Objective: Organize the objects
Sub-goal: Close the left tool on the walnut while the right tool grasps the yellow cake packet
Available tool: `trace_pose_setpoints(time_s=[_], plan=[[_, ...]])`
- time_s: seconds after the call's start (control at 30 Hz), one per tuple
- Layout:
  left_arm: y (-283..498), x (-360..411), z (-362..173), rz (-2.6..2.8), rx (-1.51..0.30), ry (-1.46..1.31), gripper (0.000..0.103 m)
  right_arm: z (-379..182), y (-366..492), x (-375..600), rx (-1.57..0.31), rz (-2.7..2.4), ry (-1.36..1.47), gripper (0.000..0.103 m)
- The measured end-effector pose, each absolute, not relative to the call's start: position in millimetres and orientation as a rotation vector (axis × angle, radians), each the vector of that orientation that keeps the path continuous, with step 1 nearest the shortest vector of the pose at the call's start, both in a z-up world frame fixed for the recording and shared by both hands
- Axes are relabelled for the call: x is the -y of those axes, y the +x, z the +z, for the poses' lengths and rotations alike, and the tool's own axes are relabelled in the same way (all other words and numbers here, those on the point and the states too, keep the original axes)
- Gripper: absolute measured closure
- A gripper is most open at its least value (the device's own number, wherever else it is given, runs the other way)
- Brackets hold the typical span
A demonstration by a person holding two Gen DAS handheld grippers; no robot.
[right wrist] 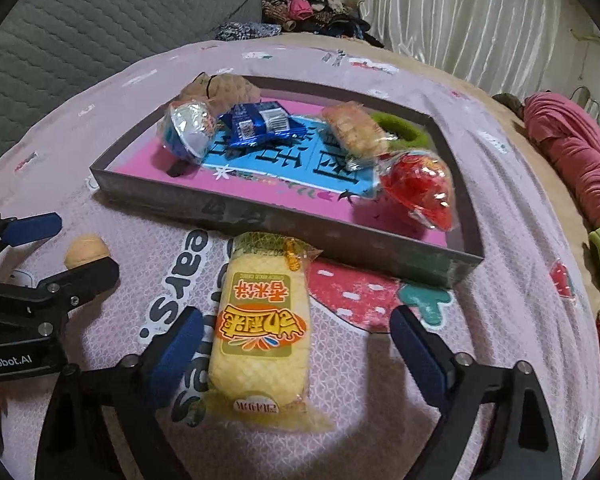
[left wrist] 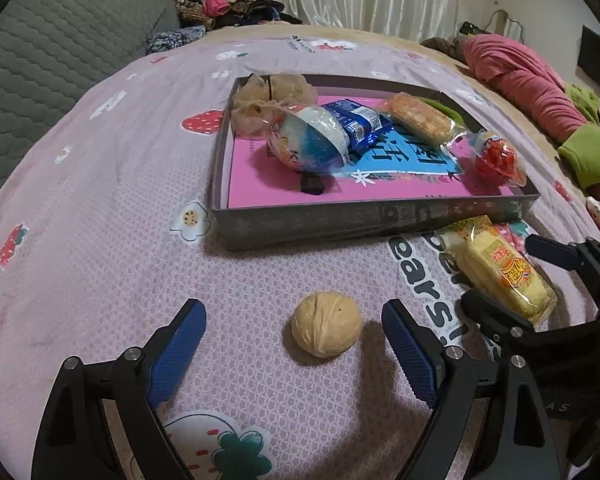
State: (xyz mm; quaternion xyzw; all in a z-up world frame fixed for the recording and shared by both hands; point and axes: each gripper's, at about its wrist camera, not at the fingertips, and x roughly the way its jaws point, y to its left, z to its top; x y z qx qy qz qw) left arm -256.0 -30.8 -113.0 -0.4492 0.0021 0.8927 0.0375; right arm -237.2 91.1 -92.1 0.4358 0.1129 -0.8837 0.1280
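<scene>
A walnut (left wrist: 326,324) lies on the pink blanket between the open fingers of my left gripper (left wrist: 294,322), touching neither pad. It also shows in the right wrist view (right wrist: 86,250), partly behind the left gripper (right wrist: 60,244). A yellow wrapped rice cracker pack (right wrist: 262,328) lies lengthwise between the open fingers of my right gripper (right wrist: 296,328); it also shows in the left wrist view (left wrist: 500,268) with the right gripper (left wrist: 500,272) around it. A grey tray (left wrist: 340,222) with a pink liner holds several wrapped snacks.
In the tray (right wrist: 236,210) lie a blue-white egg capsule (right wrist: 188,130), a blue packet (right wrist: 260,122), a wrapped biscuit (right wrist: 354,128), a red capsule (right wrist: 418,186), a green ring (right wrist: 404,128) and a tan pouch (left wrist: 272,92). Pink clothing (left wrist: 520,76) lies right.
</scene>
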Motion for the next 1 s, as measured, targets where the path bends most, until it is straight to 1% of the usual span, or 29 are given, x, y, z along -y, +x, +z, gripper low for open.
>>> trace_pose_setpoints(time_s=[0.07,0.1,0.13,0.2,0.23,0.27,0.3,0.33,0.43,0.47,0.5,0.77,1.0], plan=[[-256,29,-115,2.747,-0.021,-1.377,0.018,-95,-240,-91,-0.318,-2.553,1.282,0.015],[-257,29,-116,2.743,-0.027,-1.384,0.025,-96,-241,-90,-0.311,-2.547,1.284,0.016],[-257,28,-116,2.741,-0.024,-1.382,0.035,-96,-242,-90,-0.307,-2.547,1.281,0.018],[-258,28,-117,2.729,-0.019,-1.390,0.046,-95,-242,-90,-0.299,-2.541,1.273,0.028],[-258,28,-117,2.728,-0.017,-1.391,0.050,-95,-243,-89,-0.301,-2.536,1.270,0.031],[-258,29,-118,2.724,-0.014,-1.390,0.052,-96,-243,-87,-0.305,-2.530,1.270,0.036],[-258,29,-117,2.719,-0.004,-1.386,0.062,-96,-243,-85,-0.315,-2.524,1.266,0.040],[-257,29,-116,2.717,0.002,-1.380,0.069,-96,-242,-85,-0.321,-2.524,1.260,0.042],[-255,29,-116,2.711,-0.003,-1.375,0.069,-95,-240,-84,-0.319,-2.522,1.240,0.053],[-255,30,-116,2.712,0.008,-1.371,0.069,-95,-240,-84,-0.310,-2.521,1.232,0.060],[-256,31,-116,2.709,0.015,-1.375,0.069,-94,-240,-85,-0.295,-2.520,1.227,0.062],[-254,32,-115,2.726,0.033,-1.373,0.069,-86,-232,-101,-0.171,-2.531,1.172,0.064],[-246,32,-100,2.760,0.035,-1.334,0.069,-72,-213,-107,-0.156,-2.552,1.144,0.064]])
